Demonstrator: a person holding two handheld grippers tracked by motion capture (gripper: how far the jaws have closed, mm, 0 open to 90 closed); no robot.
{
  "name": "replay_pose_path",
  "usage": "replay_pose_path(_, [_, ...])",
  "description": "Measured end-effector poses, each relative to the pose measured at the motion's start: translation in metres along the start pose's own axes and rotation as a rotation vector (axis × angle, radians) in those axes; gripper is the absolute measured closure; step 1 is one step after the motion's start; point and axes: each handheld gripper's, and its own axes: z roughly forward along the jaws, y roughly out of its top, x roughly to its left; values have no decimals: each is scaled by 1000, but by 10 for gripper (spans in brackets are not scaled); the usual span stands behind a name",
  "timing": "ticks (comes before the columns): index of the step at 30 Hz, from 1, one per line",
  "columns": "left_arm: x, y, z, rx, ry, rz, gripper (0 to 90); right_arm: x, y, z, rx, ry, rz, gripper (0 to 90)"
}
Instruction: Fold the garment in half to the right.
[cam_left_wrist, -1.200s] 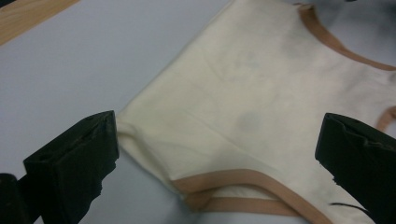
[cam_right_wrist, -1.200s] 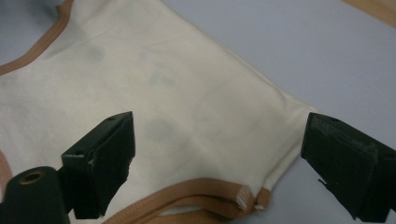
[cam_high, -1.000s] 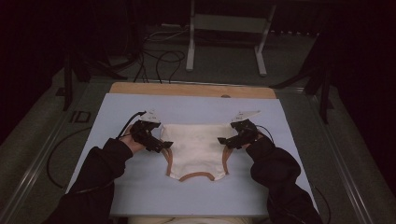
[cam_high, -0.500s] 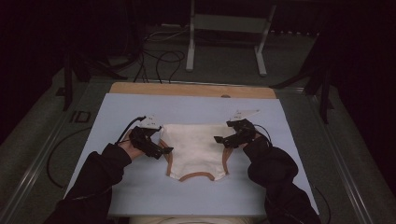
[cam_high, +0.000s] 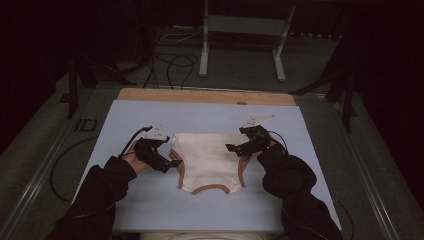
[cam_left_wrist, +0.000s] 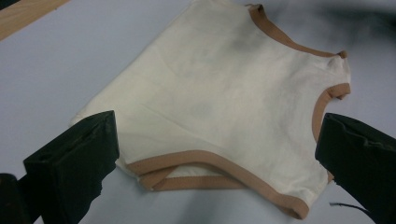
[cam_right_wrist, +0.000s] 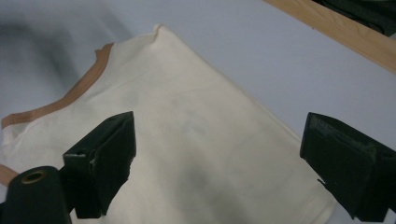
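Observation:
A cream garment with tan-brown trim (cam_high: 207, 160) lies flat on the pale blue mat (cam_high: 125, 115), folded, its curved trimmed edge toward the person. My left gripper (cam_high: 167, 162) stands open at the garment's left edge, jaws wide apart with nothing between them. In the left gripper view the garment (cam_left_wrist: 224, 93) spreads ahead, its trimmed sleeve edge (cam_left_wrist: 196, 161) near the jaws. My right gripper (cam_high: 234, 149) stands open over the garment's right side. In the right gripper view the cream cloth (cam_right_wrist: 187, 135) lies between and beyond the spread jaws, untouched.
A wooden strip (cam_high: 205, 96) runs along the mat's far edge. Beyond the table stand a metal frame (cam_high: 240, 40) and loose cables (cam_high: 165, 55) on the floor. Both of the person's dark sleeves reach in from the bottom; a black cable (cam_high: 62, 160) loops at the left.
Both grippers have drawn slightly apart and back from the garment's upper corners, their jaws open. The garment lies flat where it was.

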Motion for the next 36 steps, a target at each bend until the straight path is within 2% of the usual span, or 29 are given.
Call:
replay_pose_path(1, [-2, 1, -2, 16, 0, 12, 0, 1, 6, 1, -5, 4, -10, 104])
replay_pose_path(5, [-4, 1, -4, 16, -1, 23, 0, 2, 11, 4, -10, 5, -16, 104])
replay_pose_path(12, [-18, -3, -8, 6, -1, 66, 0, 6, 27, 16, -8, 21, -34, 104])
replay_pose_path(14, [-21, -3, -9, -3, -11, 66, 1, 7, 30, 20, -9, 24, -44, 104])
replay_pose_path(21, [-33, -4, -9, -4, -3, 84, 1, 10, 39, 33, -8, 47, -42, 104])
replay_pose_path(22, [-36, -4, -10, -24, -11, 90, 1, 12, 42, 37, -5, 50, -49, 104])
replay_pose_path(26, [-41, -8, -8, -37, -19, 116, 1, 15, 46, 43, -8, 62, -55, 105])
replay_pose_path(29, [-43, -10, -5, -30, -37, 121, 2, 18, 48, 46, -6, 69, -52, 105])
replay_pose_path(31, [-48, -16, 0, -14, -72, 149, 2, 20, 51, 50, -1, 71, -60, 105])
replay_pose_path(35, [-53, -22, 6, 5, -99, 169, 8, 24, 53, 54, 1, 84, -65, 105])
replay_pose_path(36, [-56, -25, 12, 27, -106, 183, 9, 25, 53, 57, 5, 92, -70, 105])
